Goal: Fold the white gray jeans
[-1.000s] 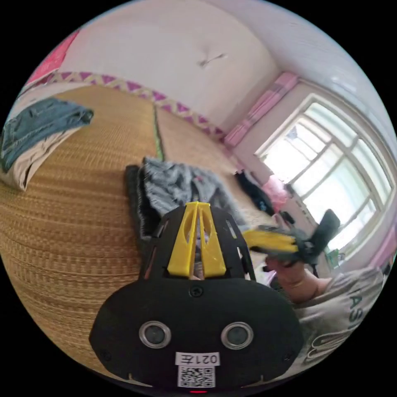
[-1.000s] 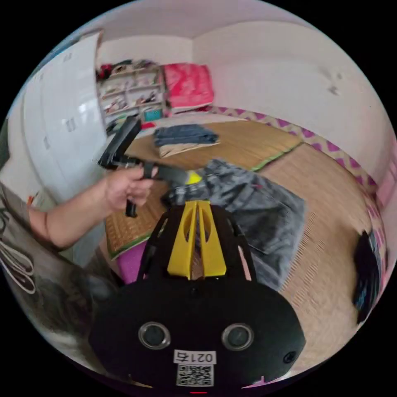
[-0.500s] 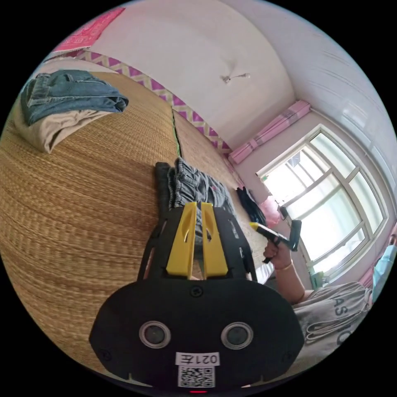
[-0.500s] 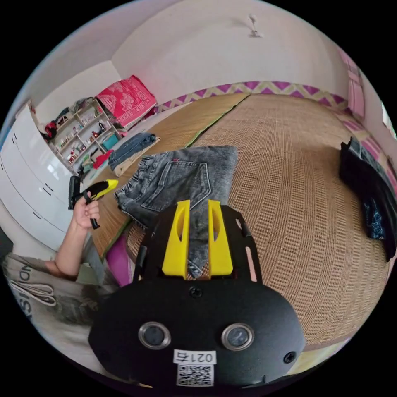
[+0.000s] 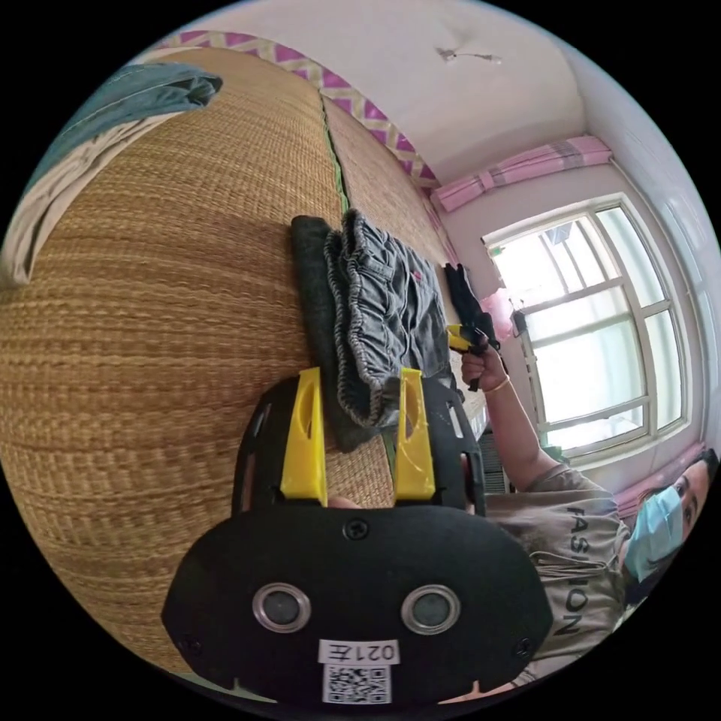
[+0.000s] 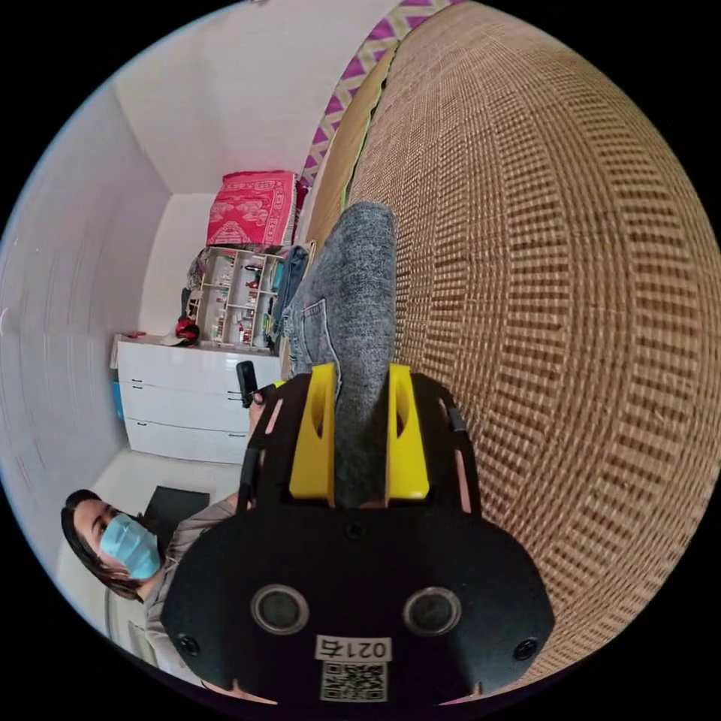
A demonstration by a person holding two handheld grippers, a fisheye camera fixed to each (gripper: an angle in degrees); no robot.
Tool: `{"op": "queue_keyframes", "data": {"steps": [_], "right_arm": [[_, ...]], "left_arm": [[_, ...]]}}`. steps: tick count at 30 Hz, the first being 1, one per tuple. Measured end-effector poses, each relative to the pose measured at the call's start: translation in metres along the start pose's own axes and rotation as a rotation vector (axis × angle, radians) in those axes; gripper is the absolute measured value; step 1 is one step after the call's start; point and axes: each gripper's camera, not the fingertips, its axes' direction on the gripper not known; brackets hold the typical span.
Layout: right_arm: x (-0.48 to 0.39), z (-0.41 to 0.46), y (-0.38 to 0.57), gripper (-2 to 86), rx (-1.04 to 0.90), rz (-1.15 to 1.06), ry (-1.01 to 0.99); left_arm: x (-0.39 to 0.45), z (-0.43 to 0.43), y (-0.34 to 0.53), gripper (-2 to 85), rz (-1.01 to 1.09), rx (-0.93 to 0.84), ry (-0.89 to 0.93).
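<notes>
Jeans [image 5: 379,308] lay folded on the woven mat [image 5: 165,300], mid-frame in both views, with each of your grippers set around one end.

In the left gripper view your left gripper [image 5: 360,435] stood wide, its yellow jaws either side of the frayed, bunched edge of the pale grey denim; you could not tell from it whether they touched the cloth. In the right gripper view your right gripper [image 6: 359,434] had the fold of the jeans [image 6: 353,315] filling the gap between its jaws, though whether they pressed on it was unclear, and the housing hid the near end of the fabric. The mottled grey-white denim showed a back pocket. Blue and beige folded clothes [image 5: 113,120] were cut off at upper left.
</notes>
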Motion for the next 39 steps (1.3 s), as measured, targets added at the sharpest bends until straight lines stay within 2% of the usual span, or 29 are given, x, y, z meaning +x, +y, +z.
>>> {"op": "queue_keyframes", "data": {"steps": [4,7,11,15,22,26,29,33,34,35,39], "right_arm": [[0.02,0.021,0.0,5.2,0.013,-0.024,0.033],[0.005,0.021,0.006,3.8,0.013,-0.086,0.046],[-0.092,0.036,-0.009,3.2,-0.056,-0.301,0.194],[-0.192,0.086,-0.058,2.9,-0.122,-0.459,0.232],[-0.394,0.275,-0.222,2.6,-0.239,-0.699,0.206],[-0.481,0.399,-0.291,4.3,-0.245,-0.799,0.334],[-0.494,0.482,-0.314,5.9,-0.169,-0.828,0.5],[-0.462,0.555,-0.305,4.6,-0.082,-0.873,0.739],[-0.448,0.568,-0.294,3.7,-0.083,-0.899,0.792],[-0.436,0.575,-0.281,2.9,-0.093,-0.938,0.819],[-0.399,0.546,-0.237,0.3,-0.125,-0.989,0.803]], "left_arm": [[-0.016,0.007,0.009,8.0,-0.021,-0.011,-0.003],[-0.017,-0.011,0.031,5.6,0.001,0.062,0.026],[-0.007,-0.056,0.06,5.1,0.028,0.139,0.104],[0.002,-0.16,0.093,5.0,0.072,0.28,0.094],[-0.018,-0.373,0.152,5.1,0.048,0.695,-0.121],[-0.056,-0.431,0.163,5.2,-0.045,0.838,-0.171],[-0.106,-0.44,0.167,5.7,-0.186,0.917,-0.195],[-0.205,-0.4,0.185,6.6,-0.42,0.961,-0.171],[-0.216,-0.395,0.199,6.6,-0.377,1.034,-0.059],[-0.217,-0.394,0.204,6.6,-0.367,1.044,-0.03],[-0.192,-0.404,0.215,6.2,-0.356,1.029,-0.026]]}}
